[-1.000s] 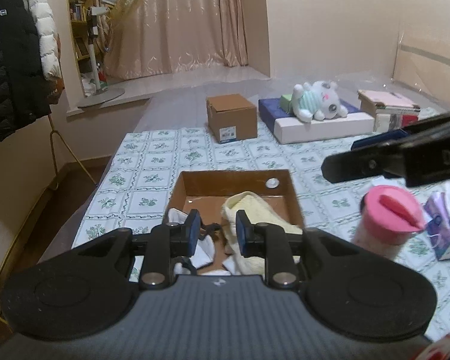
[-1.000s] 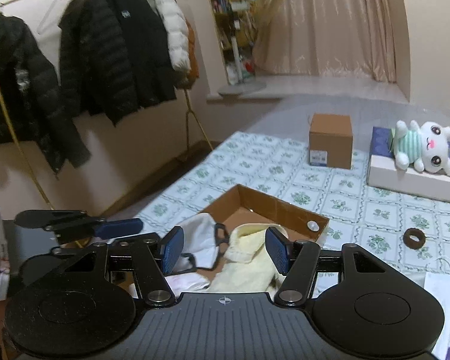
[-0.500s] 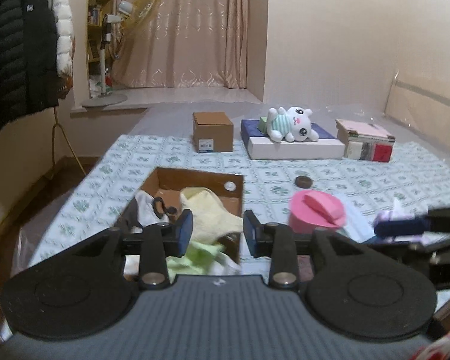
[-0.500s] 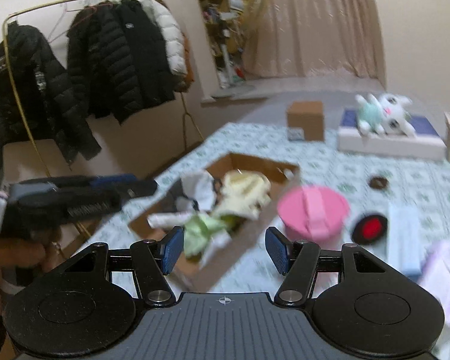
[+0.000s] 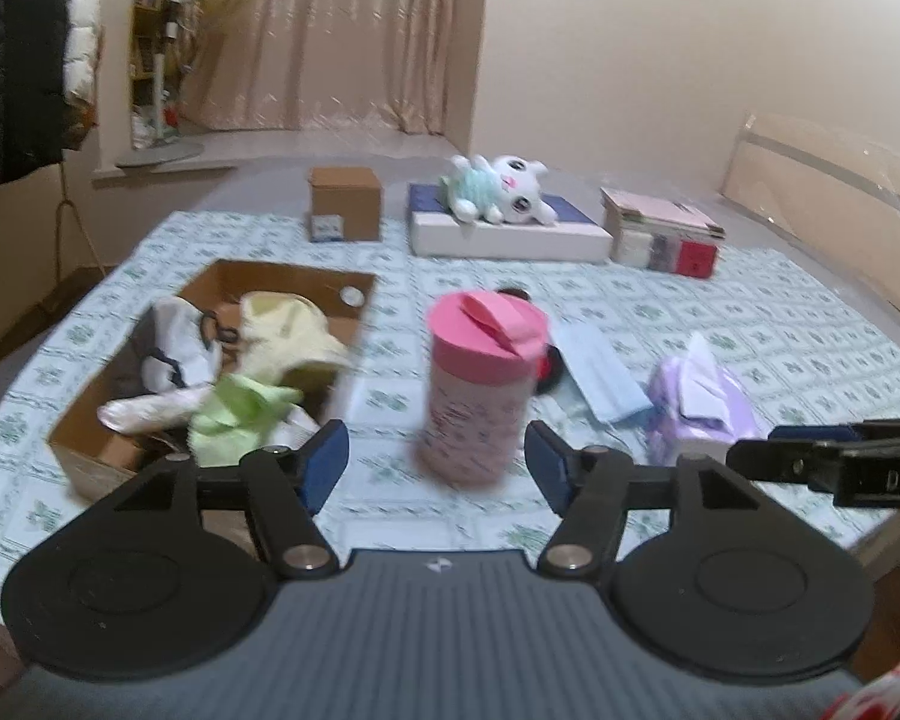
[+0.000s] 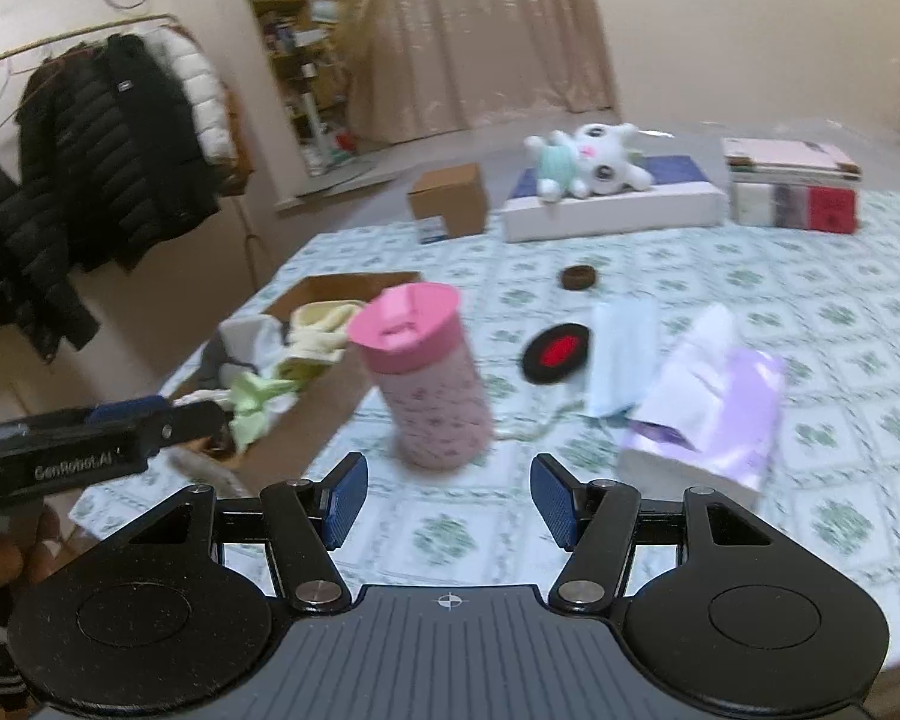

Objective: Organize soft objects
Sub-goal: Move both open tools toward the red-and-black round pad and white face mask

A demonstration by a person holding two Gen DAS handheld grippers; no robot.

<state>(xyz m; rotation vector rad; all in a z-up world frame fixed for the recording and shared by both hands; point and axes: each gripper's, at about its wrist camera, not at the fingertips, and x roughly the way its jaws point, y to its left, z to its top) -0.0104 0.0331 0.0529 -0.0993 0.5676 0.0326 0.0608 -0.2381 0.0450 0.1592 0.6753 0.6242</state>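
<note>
Pink tumbler [image 5: 480,384] stands on a patterned bedsheet [image 5: 750,324] beside a cardboard box [image 5: 210,360] of soft cloths [image 5: 240,414]; left gripper [image 5: 437,468] jaws opening, empty; right gripper [image 6: 449,498] jaws apart, empty

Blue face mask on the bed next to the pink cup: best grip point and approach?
Take the face mask at its near short edge, coming from above with one finger sliding under. It lies flat on the bedspread, so there is no height to pinch side-on. Its far part sits close to the black-and-red disc and beside the purple tissue pack; the near end looks freer.
</note>
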